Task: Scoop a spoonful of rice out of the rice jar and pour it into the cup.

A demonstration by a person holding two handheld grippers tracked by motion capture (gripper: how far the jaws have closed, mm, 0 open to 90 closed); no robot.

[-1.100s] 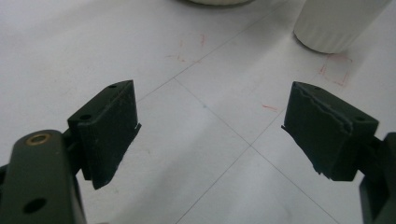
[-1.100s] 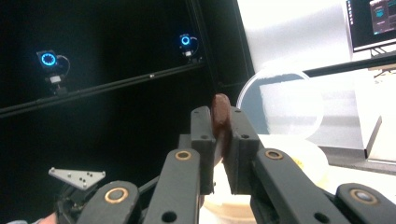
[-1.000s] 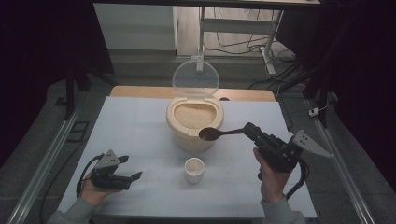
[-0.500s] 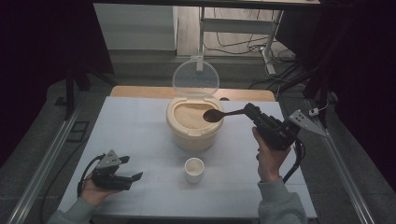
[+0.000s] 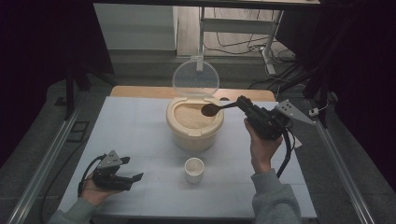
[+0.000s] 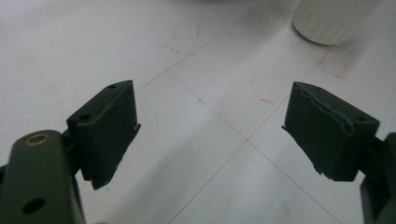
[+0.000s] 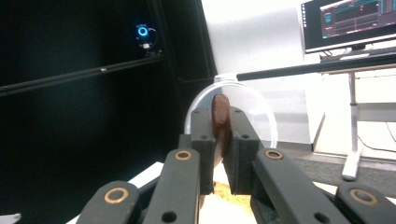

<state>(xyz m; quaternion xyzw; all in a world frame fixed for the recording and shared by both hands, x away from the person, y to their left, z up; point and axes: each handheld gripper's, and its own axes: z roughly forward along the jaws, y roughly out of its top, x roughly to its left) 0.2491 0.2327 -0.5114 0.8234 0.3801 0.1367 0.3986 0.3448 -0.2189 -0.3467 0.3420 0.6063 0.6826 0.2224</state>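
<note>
At the near left of the desk [image 5: 140, 121], the left claw [image 5: 133, 178] lies low in the person's left hand [image 5: 95, 189], its jaws pointing right toward the cup. In the left gripper view its two black jaws stand wide apart with nothing between them, above a white surface crossed by thin lines and faint red marks; the base of the cup [image 6: 334, 21] sits at the top right edge there.

The small white cup [image 5: 194, 169] stands upright near the front middle of the desk, apart from both claws. Behind it sits the cream tub [image 5: 194, 123], open, with pale grain [image 5: 189, 116] inside and its clear round lid [image 5: 195, 79] tipped up at the back.

Over the tub's right rim hangs the brown spoon [image 5: 211, 110], bowl above the grain. Its handle runs right into the right claw [image 5: 240, 103], held up off the desk by the right hand [image 5: 260, 144]. In the right gripper view the jaws are pressed together on the spoon [image 7: 219, 121], seen edge-on between them, with the lid [image 7: 261, 112] behind. A monitor [image 7: 348, 21] glows at the upper right.
</note>
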